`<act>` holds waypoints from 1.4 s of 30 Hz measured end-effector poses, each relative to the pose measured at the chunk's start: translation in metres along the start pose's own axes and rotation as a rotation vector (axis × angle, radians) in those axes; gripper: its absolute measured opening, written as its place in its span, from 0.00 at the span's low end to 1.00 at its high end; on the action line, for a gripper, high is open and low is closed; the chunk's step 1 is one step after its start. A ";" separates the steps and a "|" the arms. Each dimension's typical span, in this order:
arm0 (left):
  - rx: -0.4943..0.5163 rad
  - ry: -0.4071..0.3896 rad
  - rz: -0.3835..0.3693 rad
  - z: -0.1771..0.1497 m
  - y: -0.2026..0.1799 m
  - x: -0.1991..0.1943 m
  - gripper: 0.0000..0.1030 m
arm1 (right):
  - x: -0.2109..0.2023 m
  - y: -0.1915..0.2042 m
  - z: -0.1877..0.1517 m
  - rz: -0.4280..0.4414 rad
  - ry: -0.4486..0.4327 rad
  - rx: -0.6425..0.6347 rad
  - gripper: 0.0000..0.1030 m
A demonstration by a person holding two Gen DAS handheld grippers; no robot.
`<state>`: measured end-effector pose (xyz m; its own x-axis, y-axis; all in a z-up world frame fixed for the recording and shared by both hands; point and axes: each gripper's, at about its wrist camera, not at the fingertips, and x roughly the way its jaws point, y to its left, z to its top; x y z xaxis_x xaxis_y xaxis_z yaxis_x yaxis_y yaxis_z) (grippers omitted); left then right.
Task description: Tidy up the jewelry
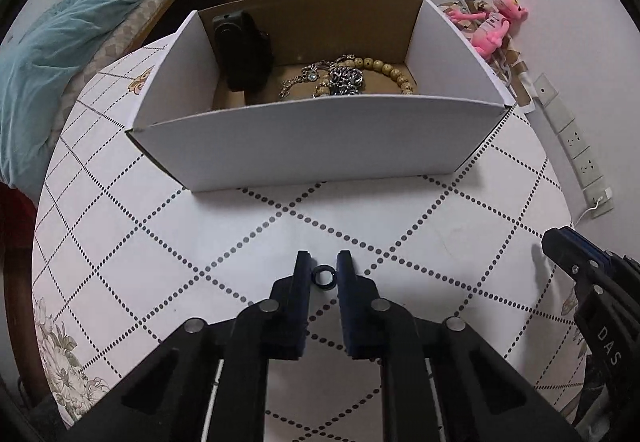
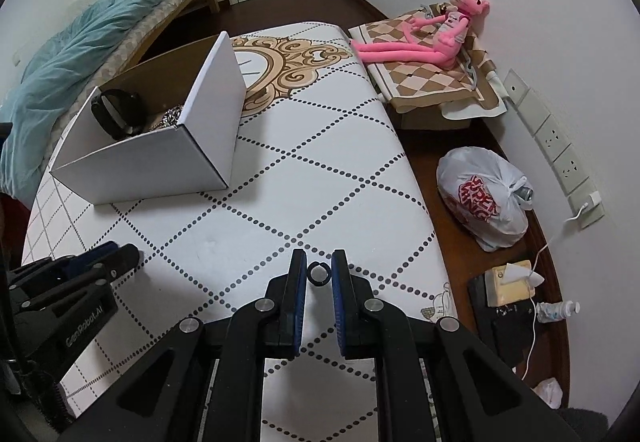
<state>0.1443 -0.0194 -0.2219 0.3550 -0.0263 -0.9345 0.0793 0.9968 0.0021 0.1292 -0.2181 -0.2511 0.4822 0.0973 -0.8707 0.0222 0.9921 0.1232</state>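
Each gripper pinches a small black ring. My left gripper [image 1: 324,266] is shut on a black ring [image 1: 324,277], held low over the patterned table [image 1: 120,226] in front of the white cardboard box [image 1: 320,142]. My right gripper [image 2: 319,262] is shut on another black ring [image 2: 318,274], to the right of the box [image 2: 160,162]. The box holds a black watch [image 1: 242,50], a wooden bead bracelet [image 1: 384,72] and metal chains [image 1: 340,80]. Each gripper shows in the other's view: the right one [image 1: 568,254], the left one [image 2: 108,254].
A pink plush toy [image 2: 436,34] sits on a checked cloth [image 2: 432,78] at the back right. A white plastic bag [image 2: 484,198], a tissue box [image 2: 508,282] and a small bottle [image 2: 558,310] lie beside the table's right edge. A bed with a teal blanket [image 1: 72,54] stands at the left.
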 end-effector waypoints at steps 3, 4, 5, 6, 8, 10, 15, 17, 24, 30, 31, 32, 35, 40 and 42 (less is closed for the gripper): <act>-0.004 -0.011 -0.008 -0.001 0.004 -0.004 0.10 | -0.005 0.001 0.002 0.009 -0.012 0.005 0.13; -0.007 -0.013 -0.012 -0.001 0.004 -0.006 0.10 | -0.008 0.001 0.003 0.014 -0.018 0.007 0.13; -0.011 -0.016 -0.019 -0.001 0.005 -0.011 0.10 | -0.011 0.002 0.004 0.020 -0.023 0.009 0.13; -0.016 -0.020 -0.026 0.000 0.007 -0.018 0.10 | -0.015 0.002 0.006 0.026 -0.029 0.012 0.13; -0.030 -0.038 -0.043 0.004 0.012 -0.028 0.10 | -0.024 0.004 0.011 0.048 -0.044 0.019 0.13; -0.047 -0.063 -0.063 0.015 0.020 -0.044 0.10 | -0.034 0.007 0.021 0.085 -0.058 0.028 0.13; -0.073 -0.114 -0.119 0.053 0.044 -0.076 0.10 | -0.049 0.023 0.062 0.200 -0.076 0.026 0.13; -0.047 -0.127 -0.102 0.072 0.050 -0.078 0.10 | -0.049 0.033 0.084 0.250 -0.068 0.019 0.13; -0.071 -0.056 -0.123 0.116 0.069 -0.051 0.10 | -0.012 0.074 0.148 0.274 0.045 -0.076 0.13; -0.103 -0.004 -0.078 0.130 0.077 -0.041 0.32 | 0.023 0.091 0.172 0.242 0.171 -0.133 0.14; -0.106 -0.010 -0.061 0.130 0.078 -0.042 0.53 | 0.024 0.091 0.174 0.239 0.175 -0.131 0.14; -0.113 -0.022 -0.051 0.131 0.080 -0.044 0.71 | 0.023 0.088 0.175 0.238 0.174 -0.128 0.19; -0.140 -0.042 -0.045 0.131 0.088 -0.051 0.73 | 0.015 0.084 0.176 0.231 0.152 -0.112 0.31; -0.169 -0.044 -0.017 0.127 0.097 -0.059 0.89 | 0.000 0.078 0.172 0.195 0.117 -0.118 0.31; -0.173 -0.055 0.011 0.122 0.097 -0.064 0.92 | -0.006 0.076 0.167 0.160 0.101 -0.129 0.41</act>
<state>0.2430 0.0704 -0.1187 0.4054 -0.0149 -0.9140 -0.0844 0.9950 -0.0536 0.2743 -0.1563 -0.1568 0.3802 0.2556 -0.8889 -0.1629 0.9645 0.2077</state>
